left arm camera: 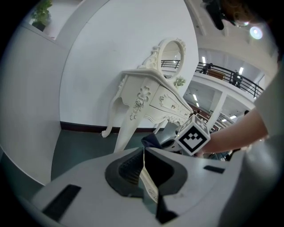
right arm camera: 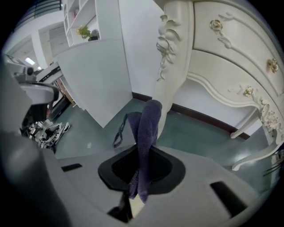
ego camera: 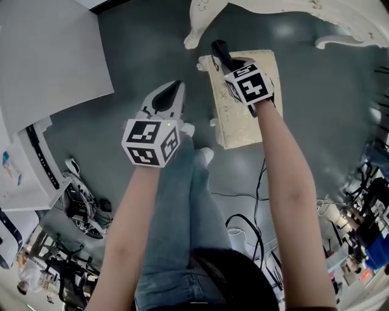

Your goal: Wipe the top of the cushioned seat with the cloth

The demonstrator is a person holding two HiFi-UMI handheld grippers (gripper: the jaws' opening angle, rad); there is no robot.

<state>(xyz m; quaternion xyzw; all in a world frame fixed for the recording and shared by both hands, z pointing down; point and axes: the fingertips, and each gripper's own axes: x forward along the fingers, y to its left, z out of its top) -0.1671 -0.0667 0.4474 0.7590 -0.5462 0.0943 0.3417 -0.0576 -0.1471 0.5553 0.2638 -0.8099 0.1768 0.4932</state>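
The right gripper (ego camera: pixel 223 58) is clamped on the dark blue cloth (right arm camera: pixel 147 128) above the far end of the cushioned seat (ego camera: pixel 237 115) — the end nearest the white dressing table (ego camera: pixel 255 9). The left gripper (ego camera: pixel 169 100) hangs beside the seat over the floor, its jaws closed together on nothing.

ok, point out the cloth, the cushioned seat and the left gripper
cloth (right arm camera: pixel 147 128), right gripper view, middle of the purple strip
cushioned seat (ego camera: pixel 234 124), head view, bare cream top
left gripper (left arm camera: pixel 143 153), left gripper view, where its closed tips meet
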